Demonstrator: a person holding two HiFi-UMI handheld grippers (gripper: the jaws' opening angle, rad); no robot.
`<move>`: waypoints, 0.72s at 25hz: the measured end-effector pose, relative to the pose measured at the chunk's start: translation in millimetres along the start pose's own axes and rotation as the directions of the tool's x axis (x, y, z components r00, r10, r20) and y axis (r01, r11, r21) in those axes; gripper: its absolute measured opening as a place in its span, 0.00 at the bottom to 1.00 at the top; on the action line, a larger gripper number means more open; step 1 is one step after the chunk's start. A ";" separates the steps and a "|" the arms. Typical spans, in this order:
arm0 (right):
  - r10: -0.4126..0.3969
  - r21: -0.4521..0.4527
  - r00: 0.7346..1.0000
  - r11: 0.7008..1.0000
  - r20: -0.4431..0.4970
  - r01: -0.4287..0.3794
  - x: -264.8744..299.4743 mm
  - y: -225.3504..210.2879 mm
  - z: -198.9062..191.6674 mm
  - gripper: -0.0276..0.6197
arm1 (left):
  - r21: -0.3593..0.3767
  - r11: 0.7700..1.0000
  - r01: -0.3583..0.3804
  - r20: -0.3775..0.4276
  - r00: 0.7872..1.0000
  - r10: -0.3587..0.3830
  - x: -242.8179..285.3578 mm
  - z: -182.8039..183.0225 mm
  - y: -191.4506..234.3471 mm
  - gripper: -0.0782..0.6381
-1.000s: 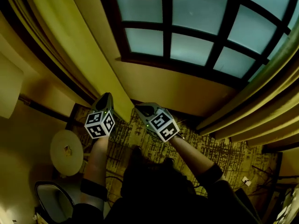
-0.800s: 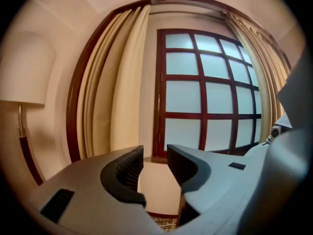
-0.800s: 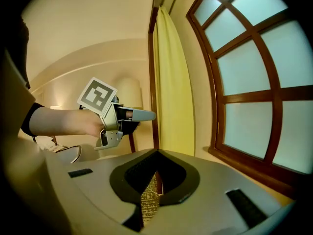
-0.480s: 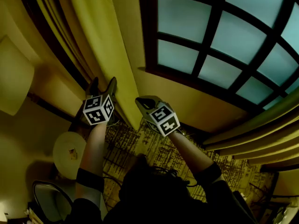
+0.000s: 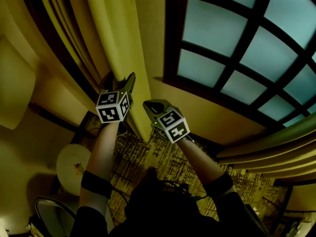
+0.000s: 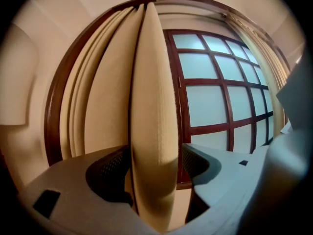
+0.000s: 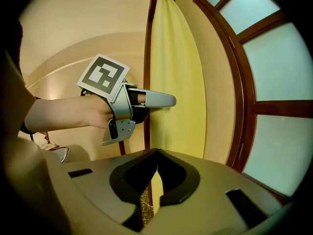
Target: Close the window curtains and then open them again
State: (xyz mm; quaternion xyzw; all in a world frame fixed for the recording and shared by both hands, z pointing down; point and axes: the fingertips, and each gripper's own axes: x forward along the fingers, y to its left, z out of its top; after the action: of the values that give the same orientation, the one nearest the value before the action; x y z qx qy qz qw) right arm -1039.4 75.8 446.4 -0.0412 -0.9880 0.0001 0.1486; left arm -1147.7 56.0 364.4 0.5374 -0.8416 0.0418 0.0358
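Note:
The yellow left curtain hangs gathered beside the dark-framed window. My left gripper is open; its jaws have just been opening, and a thick fold of that curtain stands between them, with no press showing. My right gripper sits just right of it, shut and empty, its tips meeting in the right gripper view. That view also shows the left gripper against the curtain. The right curtain is bunched at the window's far side.
A round white table and a dark chair stand on the patterned carpet at lower left. A pale lamp shade juts from the left wall. The window sill wall runs close ahead.
The left jaws, shut a second ago beside the curtain's edge, now stand wide with the fold between them. Both hands have moved up and left along the curtain. The right stays shut.

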 end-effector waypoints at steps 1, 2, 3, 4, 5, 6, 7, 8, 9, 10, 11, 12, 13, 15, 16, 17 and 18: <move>-0.006 -0.001 1.000 1.000 -0.003 0.006 4.8 -3.9 -1.7 0.05 | 0.001 1.000 0.004 0.001 1.000 -0.004 4.5 0.4 1.6 0.58; -0.011 0.000 1.000 1.000 -0.005 0.011 9.1 -7.1 -2.8 0.05 | 0.003 1.000 0.008 0.001 1.000 -0.008 8.3 0.8 3.1 0.58; -0.012 0.006 1.000 1.000 -0.006 0.012 12.5 -8.8 -2.3 0.05 | 0.005 1.000 0.012 0.003 1.000 -0.012 11.4 1.2 4.6 0.57; -0.013 0.013 1.000 1.000 -0.006 0.013 15.4 -10.1 -1.2 0.05 | 0.006 1.000 0.014 0.005 1.000 -0.014 14.1 1.7 6.1 0.56; -0.015 0.018 1.000 1.000 -0.006 0.015 18.2 -11.7 -0.6 0.05 | 0.007 1.000 0.016 0.009 1.000 -0.016 16.1 2.2 7.4 0.56; -0.019 0.022 1.000 1.000 -0.006 0.019 21.0 -13.6 -0.6 0.05 | 0.009 1.000 0.018 0.013 1.000 -0.018 17.6 2.6 8.7 0.55; -0.023 0.025 1.000 0.999 -0.006 0.023 23.8 -15.6 -0.8 0.05 | 0.011 1.000 0.019 0.018 1.000 -0.019 18.6 3.0 10.0 0.50; -0.026 0.029 1.000 0.999 -0.005 0.027 26.5 -17.5 -1.1 0.05 | 0.012 1.000 0.018 0.023 1.000 -0.018 19.5 3.2 11.8 0.45; -0.030 0.033 1.000 0.999 -0.004 0.030 28.9 -19.3 -1.4 0.05 | 0.011 1.000 0.013 0.028 1.000 -0.013 20.1 3.3 14.2 0.37; -0.034 0.037 0.999 0.999 -0.003 0.034 31.0 -20.7 -1.5 0.05 | 0.008 1.000 0.006 0.033 0.999 -0.007 20.6 3.4 16.8 0.28; -0.036 0.041 0.999 0.998 0.000 0.036 32.5 -21.8 -1.4 0.05 | 0.004 1.000 0.002 0.036 0.999 -0.002 20.9 3.6 19.1 0.19; -0.039 0.045 0.999 0.998 0.001 0.039 33.5 -22.6 -1.3 0.05 | 0.001 1.000 0.002 0.037 0.999 -0.002 21.3 4.1 20.3 0.14; -0.043 0.048 0.999 0.998 0.002 0.043 33.9 -23.4 -1.3 0.05 | 0.001 1.000 0.004 0.039 0.999 -0.004 21.9 4.5 20.1 0.11; -0.052 0.052 0.999 0.997 0.002 0.052 33.8 -25.7 -2.2 0.05 | 0.007 1.000 0.016 0.041 0.999 -0.016 23.5 5.1 16.4 0.11; -0.058 0.054 0.998 0.997 0.002 0.057 33.7 -27.2 -2.8 0.05 | 0.011 1.000 0.024 0.042 0.999 -0.025 24.4 5.2 13.4 0.11; -0.063 0.056 0.998 0.996 0.001 0.063 33.4 -28.6 -3.5 0.05 | 0.016 0.999 0.033 0.043 0.999 -0.034 25.4 5.3 9.6 0.11; -0.070 0.058 0.998 0.996 0.001 0.069 32.9 -30.0 -4.4 0.05 | 0.023 0.999 0.044 0.043 0.998 -0.045 26.5 5.2 5.1 0.11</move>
State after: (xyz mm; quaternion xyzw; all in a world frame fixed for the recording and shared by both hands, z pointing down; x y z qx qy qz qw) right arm -1071.9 48.5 460.6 -0.0025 -0.9887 0.0239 0.1483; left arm -1163.5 33.7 361.8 0.5569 -0.8296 0.0385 0.0125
